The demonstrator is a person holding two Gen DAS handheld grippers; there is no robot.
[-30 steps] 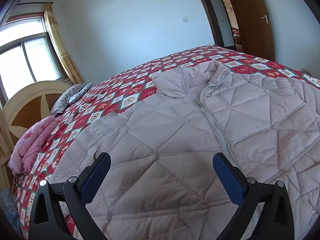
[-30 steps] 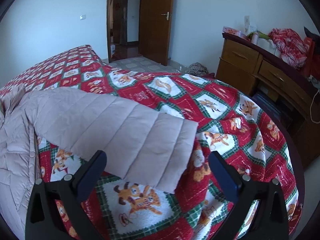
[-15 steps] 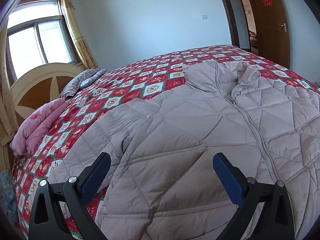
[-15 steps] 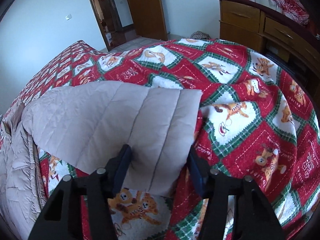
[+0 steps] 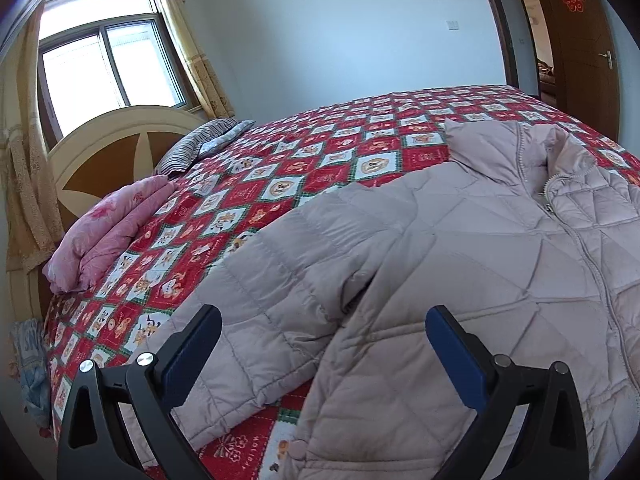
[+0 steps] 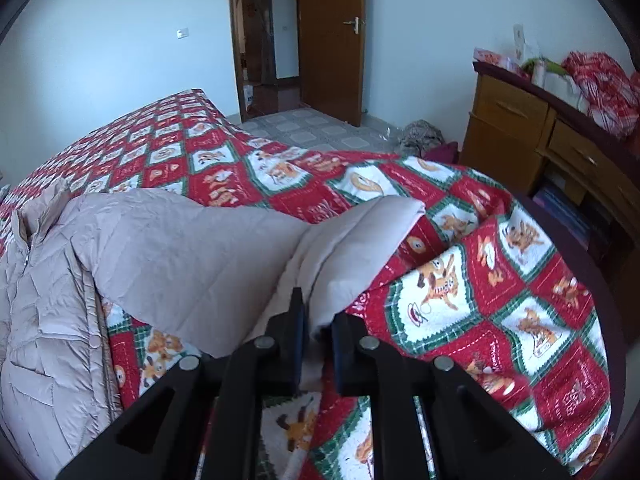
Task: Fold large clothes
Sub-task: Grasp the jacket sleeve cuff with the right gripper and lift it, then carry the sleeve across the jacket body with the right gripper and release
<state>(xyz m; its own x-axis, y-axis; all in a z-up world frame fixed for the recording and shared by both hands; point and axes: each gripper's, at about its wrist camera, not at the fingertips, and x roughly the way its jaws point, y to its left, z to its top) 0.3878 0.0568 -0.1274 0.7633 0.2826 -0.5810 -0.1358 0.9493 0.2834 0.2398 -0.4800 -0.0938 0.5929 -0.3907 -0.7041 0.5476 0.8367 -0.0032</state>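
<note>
My right gripper [image 6: 318,326] has just been closing, and its fingers [image 6: 297,320] are now clenched on the cuff end of the jacket's right-side sleeve [image 6: 352,248]; the fabric bunches up between them and the cuff is raised a bit off the quilt [image 6: 460,292]. My left gripper [image 5: 324,354] is released, fingers [image 5: 192,352] spread wide, hovering over the other sleeve [image 5: 276,292] w/o touching it as far as I can tell.

Step in hand, I reckon: sleeve fold, first one grabbed. The jacket [image 5: 500,280] lies face up, zipped, spread flat on the bed, collar [image 5: 516,152] pointing away from me, both sleeves angled out to the sides.

Next move, my guess: lift the pinched cuff and carry it inward across the chest, lay it flat along the zip [image 5: 592,264], then let go. Left side needs to drop onto its own sleeve near the cuff and pinch. That cuff is partly hidden behind my left fingers, so exact edge is unclear. Padded fabric, slippery-looking, so grip may creep.

Count:
- jackets: 1
- sleeves: 2
- grippers: 2, 1 gripping, 1 free
- pink folded bedding [image 5: 108,232] near headboard [image 5: 116,152]: 1
- striped pillow [image 5: 200,148]: 1
- dresser [image 6: 560,152] on the right: 1
</note>
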